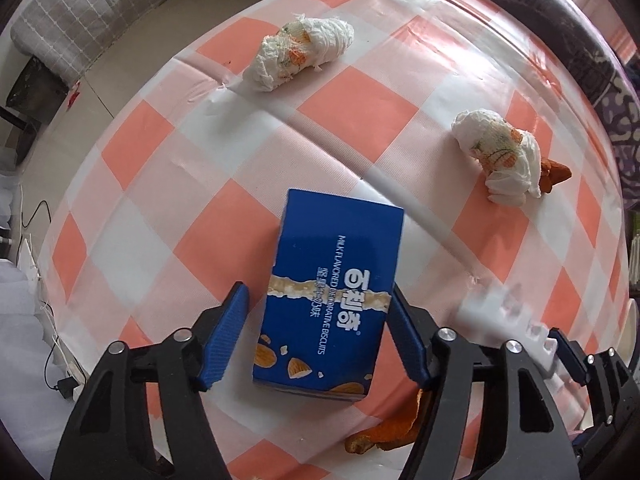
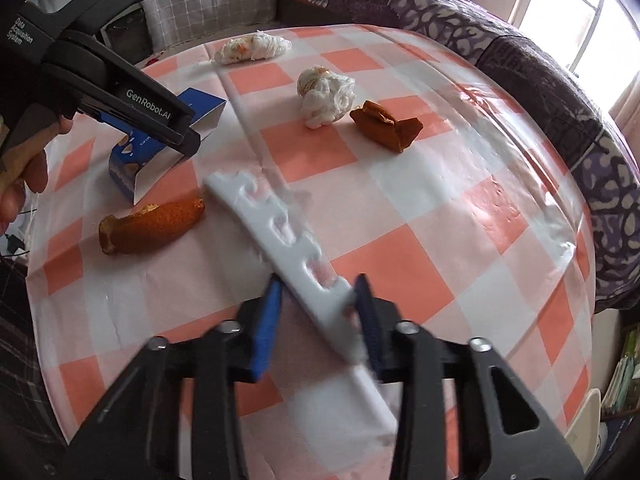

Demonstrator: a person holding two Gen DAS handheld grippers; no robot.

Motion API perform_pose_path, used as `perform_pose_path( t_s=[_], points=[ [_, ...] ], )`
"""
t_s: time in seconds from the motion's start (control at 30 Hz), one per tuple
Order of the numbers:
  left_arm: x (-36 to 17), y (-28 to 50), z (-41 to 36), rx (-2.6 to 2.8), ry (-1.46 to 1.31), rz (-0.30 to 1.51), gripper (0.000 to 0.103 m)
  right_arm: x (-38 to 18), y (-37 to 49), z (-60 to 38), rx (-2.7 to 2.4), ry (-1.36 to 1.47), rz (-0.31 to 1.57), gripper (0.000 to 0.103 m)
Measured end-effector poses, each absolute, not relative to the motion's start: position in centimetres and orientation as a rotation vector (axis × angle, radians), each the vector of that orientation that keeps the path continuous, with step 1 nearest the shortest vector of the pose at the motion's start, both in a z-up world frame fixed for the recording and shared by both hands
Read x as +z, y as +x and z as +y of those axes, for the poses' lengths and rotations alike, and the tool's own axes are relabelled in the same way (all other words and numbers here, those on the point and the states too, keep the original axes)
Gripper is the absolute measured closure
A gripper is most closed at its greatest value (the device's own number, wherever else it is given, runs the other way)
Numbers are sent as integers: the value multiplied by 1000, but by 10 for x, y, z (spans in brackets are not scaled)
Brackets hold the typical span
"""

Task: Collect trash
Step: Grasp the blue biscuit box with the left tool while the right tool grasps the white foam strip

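I am clamping my right claw (image 2: pixel 318 300) on the white foam strip (image 2: pixel 280 232) at bench centre; my left claw (image 1: pixel 318 336), released, is straddling the blue biscuit box (image 1: pixel 332 292) at nine o'clock, needing to squeeze

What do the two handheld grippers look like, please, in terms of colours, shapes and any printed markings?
Both the left gripper and right gripper have black angular linkage arms with silver pivot bolts and ribbed blue finger pads. The left's black body carries white "GenRobot.AI" and "Data Acquisition System" lettering.
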State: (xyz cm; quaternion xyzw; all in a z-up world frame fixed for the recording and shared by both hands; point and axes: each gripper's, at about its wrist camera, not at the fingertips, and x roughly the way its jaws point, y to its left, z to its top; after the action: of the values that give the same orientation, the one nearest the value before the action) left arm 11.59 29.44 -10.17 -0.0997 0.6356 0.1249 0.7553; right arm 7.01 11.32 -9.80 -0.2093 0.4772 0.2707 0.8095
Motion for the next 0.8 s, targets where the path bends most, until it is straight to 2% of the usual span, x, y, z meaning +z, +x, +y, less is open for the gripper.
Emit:
perform_pose_path(
  t_s=[0.03,0.4,0.8],
  points=[
    [-100,116,292,270,-212,1379,48,-96,70,113,572,-443,1021,77],
    [-84,118,275,253,-243,1304,48,-78,80,87,473,-335,974,78],
    [-28,130,243,260,-197,1050,48,-47,98,27,255,-123,893,78]
  ],
)
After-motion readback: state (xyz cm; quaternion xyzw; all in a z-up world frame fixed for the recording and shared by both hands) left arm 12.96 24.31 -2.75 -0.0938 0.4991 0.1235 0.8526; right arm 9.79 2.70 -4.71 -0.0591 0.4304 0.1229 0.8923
